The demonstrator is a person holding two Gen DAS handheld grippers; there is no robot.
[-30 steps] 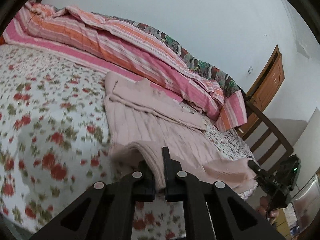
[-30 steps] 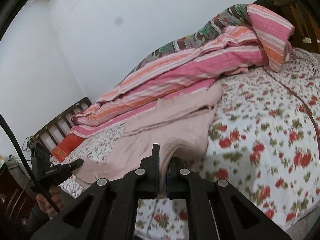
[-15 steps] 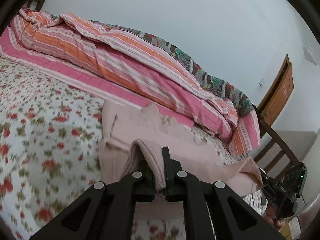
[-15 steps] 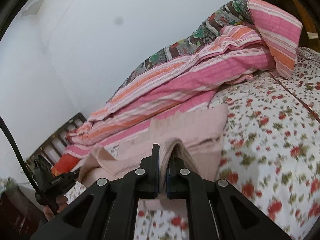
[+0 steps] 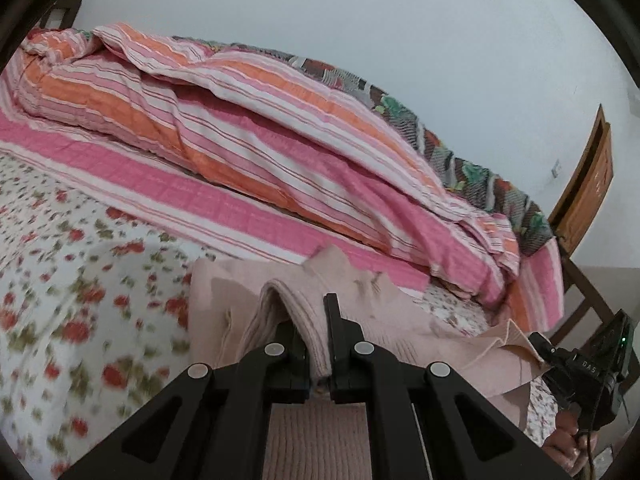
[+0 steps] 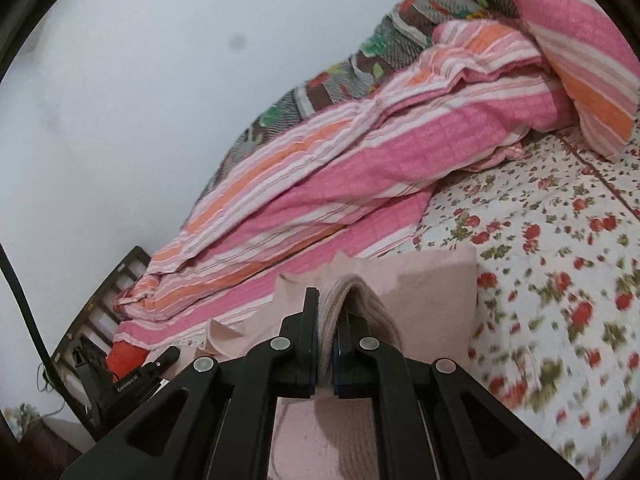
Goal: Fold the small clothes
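Pink ribbed garment (image 5: 308, 320), doubled over.

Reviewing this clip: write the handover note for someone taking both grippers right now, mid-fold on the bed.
Left gripper: shut on one end of the hem of the pale pink ribbed knit garment.
Right gripper: shut on the hem's other end.
Garment lies on the white bedsheet with red flowers, in front of the pink-and-orange striped quilt.
Done: hem lifted and held over the garment's body, near its top edge.
Left: lay the hem down, release both, smooth; further folds probably remain.
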